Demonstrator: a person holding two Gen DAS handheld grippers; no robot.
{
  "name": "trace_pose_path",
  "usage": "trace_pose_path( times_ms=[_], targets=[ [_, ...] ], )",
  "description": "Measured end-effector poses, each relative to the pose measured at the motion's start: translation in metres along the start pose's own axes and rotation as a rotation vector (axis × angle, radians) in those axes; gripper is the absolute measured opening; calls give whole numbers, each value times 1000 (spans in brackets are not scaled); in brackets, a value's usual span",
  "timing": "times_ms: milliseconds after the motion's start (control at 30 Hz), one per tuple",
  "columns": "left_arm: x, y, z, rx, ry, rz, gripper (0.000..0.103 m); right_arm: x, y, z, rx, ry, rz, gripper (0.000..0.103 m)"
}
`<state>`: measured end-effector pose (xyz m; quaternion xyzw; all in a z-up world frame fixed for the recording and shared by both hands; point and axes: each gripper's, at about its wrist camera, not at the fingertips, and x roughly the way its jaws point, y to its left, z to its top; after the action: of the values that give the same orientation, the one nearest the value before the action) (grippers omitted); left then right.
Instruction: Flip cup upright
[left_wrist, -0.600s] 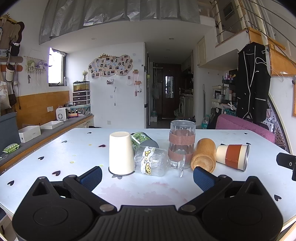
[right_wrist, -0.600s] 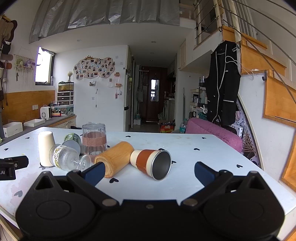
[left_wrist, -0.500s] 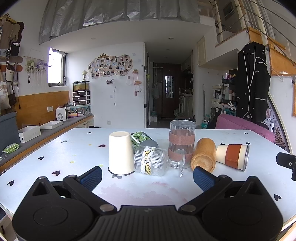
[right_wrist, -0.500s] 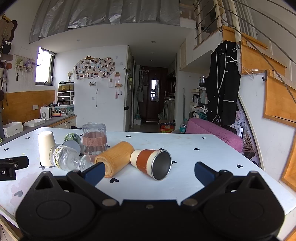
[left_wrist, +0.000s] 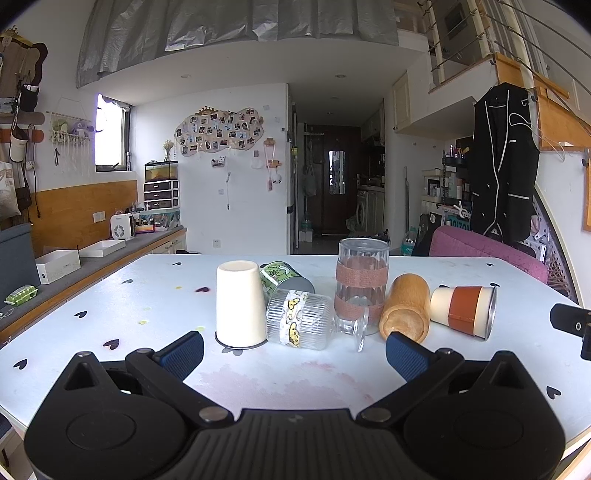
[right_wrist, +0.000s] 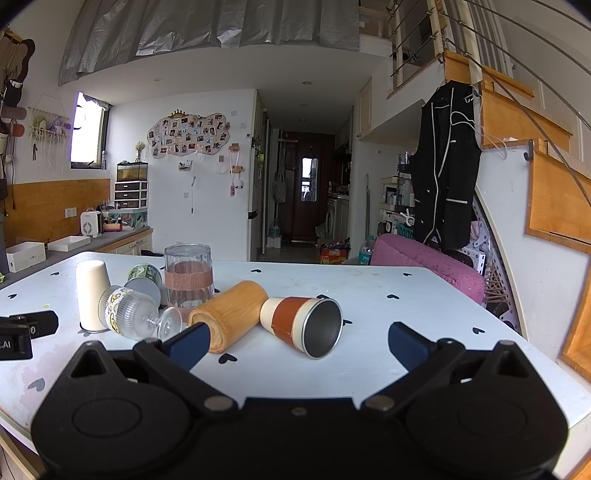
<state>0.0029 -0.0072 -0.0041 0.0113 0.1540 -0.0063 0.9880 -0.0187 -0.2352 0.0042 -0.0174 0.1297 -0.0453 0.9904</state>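
Observation:
Several cups sit on a white table (left_wrist: 147, 295). A cream cup (left_wrist: 239, 303) stands upside down. A ribbed glass goblet (left_wrist: 303, 319) lies on its side beside it, and a green printed cup (left_wrist: 286, 277) lies behind. A clear glass with a brown band (left_wrist: 362, 280) stands upside down. A bamboo cup (left_wrist: 406, 308) and a cream-and-rust metal cup (right_wrist: 301, 325) lie on their sides. My left gripper (left_wrist: 293, 350) is open and empty, short of the goblet. My right gripper (right_wrist: 297, 341) is open and empty, just before the rust cup.
A pink chair (right_wrist: 428, 262) stands behind the table's far right edge. A counter with white boxes (left_wrist: 59, 260) runs along the left wall. The other gripper's tip shows at the right edge of the left wrist view (left_wrist: 572, 325).

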Motion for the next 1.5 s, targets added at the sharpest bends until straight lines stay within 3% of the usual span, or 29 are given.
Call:
trace_pose_path(
  times_ms=[1033,1267,1500],
  targets=[
    [3,-3,-3,2,5,-4,103,0,2,0,0,4,5,103],
    [3,-6,-12,-3,16,-11,103,8,6,-1,27,42,33,103],
    [8,11,-13,-26,34,-2,103,25,13,3,48,79,127,103]
  ],
)
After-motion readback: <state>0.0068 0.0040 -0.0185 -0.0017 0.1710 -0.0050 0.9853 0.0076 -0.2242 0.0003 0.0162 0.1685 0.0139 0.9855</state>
